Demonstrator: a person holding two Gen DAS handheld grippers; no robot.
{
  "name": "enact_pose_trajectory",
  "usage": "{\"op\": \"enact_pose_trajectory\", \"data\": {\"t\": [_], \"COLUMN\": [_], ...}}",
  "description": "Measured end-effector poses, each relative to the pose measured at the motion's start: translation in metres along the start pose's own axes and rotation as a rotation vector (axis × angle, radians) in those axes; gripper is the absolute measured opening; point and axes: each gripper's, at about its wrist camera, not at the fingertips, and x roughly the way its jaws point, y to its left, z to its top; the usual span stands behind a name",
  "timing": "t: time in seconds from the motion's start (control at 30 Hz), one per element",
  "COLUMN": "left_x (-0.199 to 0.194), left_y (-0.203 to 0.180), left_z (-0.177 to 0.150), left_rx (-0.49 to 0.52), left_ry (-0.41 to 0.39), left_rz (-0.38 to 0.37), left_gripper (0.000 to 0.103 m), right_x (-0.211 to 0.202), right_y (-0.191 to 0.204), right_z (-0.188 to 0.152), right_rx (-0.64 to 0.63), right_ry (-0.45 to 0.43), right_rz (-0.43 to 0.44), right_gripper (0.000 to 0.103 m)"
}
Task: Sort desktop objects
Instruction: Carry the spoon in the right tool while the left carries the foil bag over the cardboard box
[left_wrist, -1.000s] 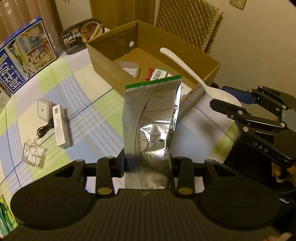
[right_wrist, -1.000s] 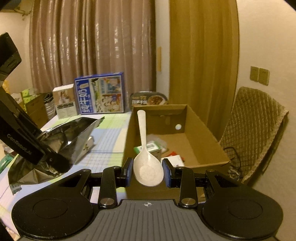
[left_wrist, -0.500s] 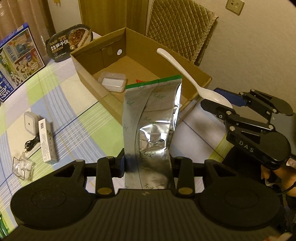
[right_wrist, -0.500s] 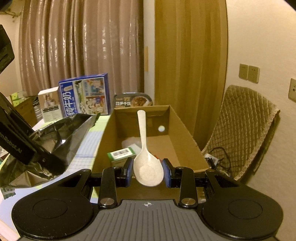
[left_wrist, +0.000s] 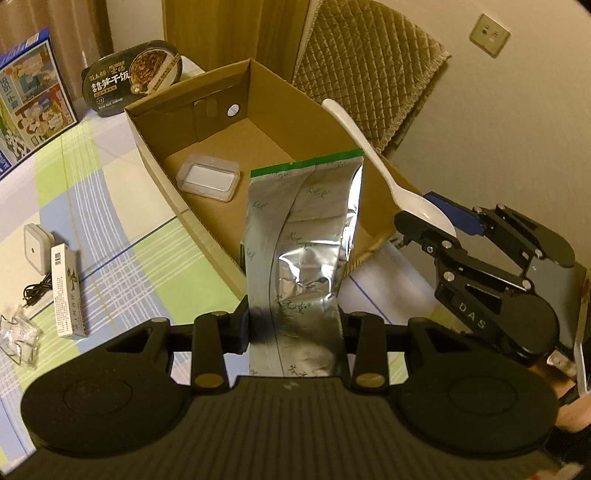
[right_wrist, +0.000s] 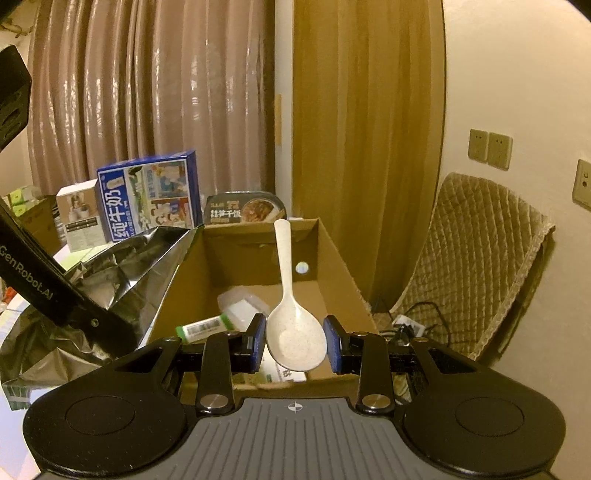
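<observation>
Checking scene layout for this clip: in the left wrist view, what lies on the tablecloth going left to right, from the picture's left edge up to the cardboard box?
Crumpled clear plastic wrapper → black cable → slim white carton → cardboard box, with a clear plastic container inside. The white charger overlaps the cable and carton, so it is left out.

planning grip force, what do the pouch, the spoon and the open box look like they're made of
Pouch: looks like metallised foil film, shiny, with sharp creases and mirror-like glints.
Spoon: probably hard plastic, off-white and finely speckled, with a dull sheen; ceramic can't be ruled out.
Open box: brown corrugated cardboard, matte, with folded flaps and a raw cut rim.
</observation>
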Motion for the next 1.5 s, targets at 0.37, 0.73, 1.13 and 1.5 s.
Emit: {"op": "enact_pose_trajectory", "data": {"t": [0.37, 0.73, 1.13, 1.5], "left_x": [0.011, 0.028, 0.059, 0.096], "left_y": [0.002, 0.010, 0.031, 0.060], "left_z": [0.021, 0.048, 0.085, 0.091], "left_rx": [-0.100, -0.197, -0.296, -0.372], "left_ry": [-0.010, -0.015, -0.017, 0.005], "left_rz": [-0.008, -0.034, -0.035, -0.022], "left_gripper": [0.033, 0.033, 0.033, 0.033], "right_x": [0.018, 0.047, 0.094, 0.120], "right_y": [-0.008, -0.013, -0.028, -0.029], "right_z": [0.009, 0.026, 0.037, 0.029], "right_rx": [0.013, 0.043, 0.077, 0.090], "right_ry": [0.006, 0.013, 0.050, 0.079], "right_rz": [0.004, 0.013, 0.015, 0.017], "right_gripper": [0.031, 0.031, 0.031, 0.031]}}
